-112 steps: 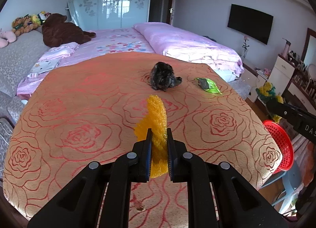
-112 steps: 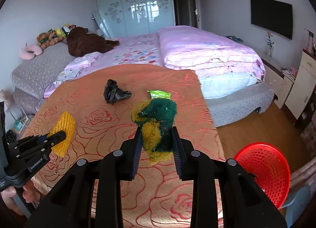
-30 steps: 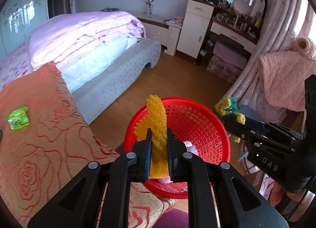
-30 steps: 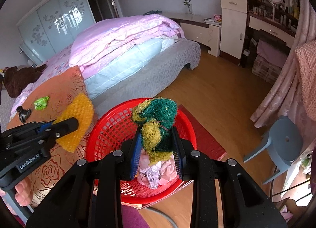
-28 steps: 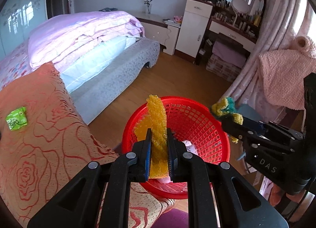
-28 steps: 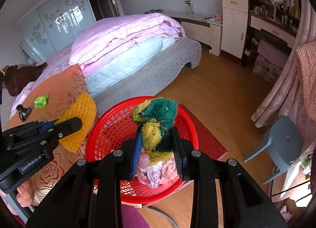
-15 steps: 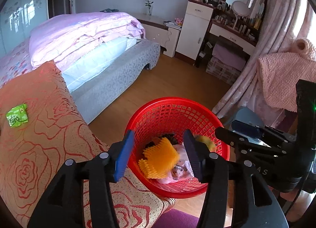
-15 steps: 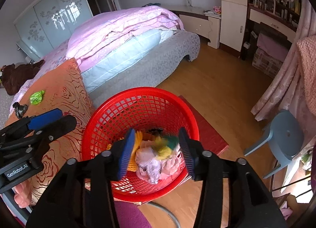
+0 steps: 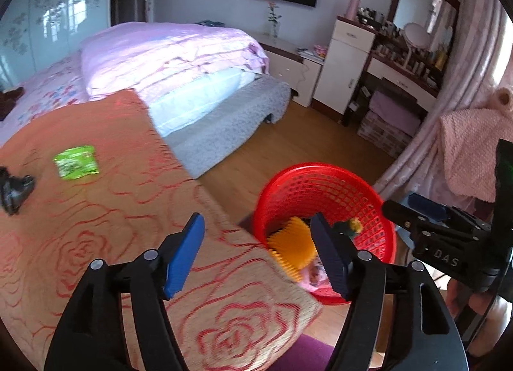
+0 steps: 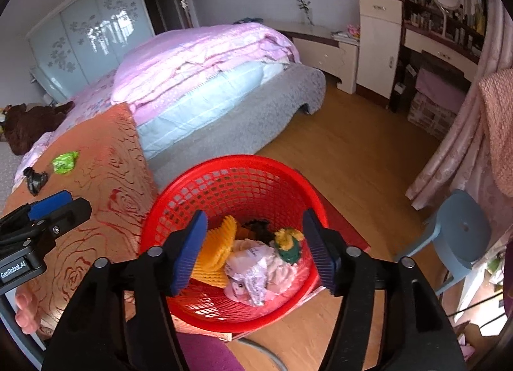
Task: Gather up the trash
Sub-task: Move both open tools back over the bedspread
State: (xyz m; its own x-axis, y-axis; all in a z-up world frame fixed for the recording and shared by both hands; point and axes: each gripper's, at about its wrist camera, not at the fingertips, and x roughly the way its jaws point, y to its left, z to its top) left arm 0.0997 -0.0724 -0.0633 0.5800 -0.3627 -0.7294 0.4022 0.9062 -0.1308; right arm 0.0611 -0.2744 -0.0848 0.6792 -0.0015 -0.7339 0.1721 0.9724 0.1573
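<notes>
A red mesh basket [image 10: 237, 175] stands on the floor beside the orange rose-patterned table [image 9: 105, 229]. In it lie a yellow foam net [image 10: 214, 249], a green-and-yellow scrubber [image 10: 288, 244] and crumpled plastic wrappers [image 10: 253, 271]. My right gripper [image 10: 253, 252] is open and empty above the basket. My left gripper [image 9: 259, 252] is open and empty over the table's edge, just left of the basket [image 9: 323, 185]. A green wrapper [image 9: 76, 161] and a black crumpled bag [image 9: 12, 189] lie on the table; both also show in the right wrist view, the wrapper [image 10: 65, 161] and the bag [image 10: 34, 180].
A bed with pink bedding [image 9: 166, 59] lies behind the table. A blue stool [image 10: 461, 226] stands right of the basket. A dresser with a mirror [image 9: 413, 59] and pink curtains [image 10: 461, 133] line the right side. Wooden floor [image 10: 352, 159] lies beyond the basket.
Both grippers opened: the yellow foam net and the green-and-yellow scrubber dropped into the red basket. My left gripper has since swung left, towards the table.
</notes>
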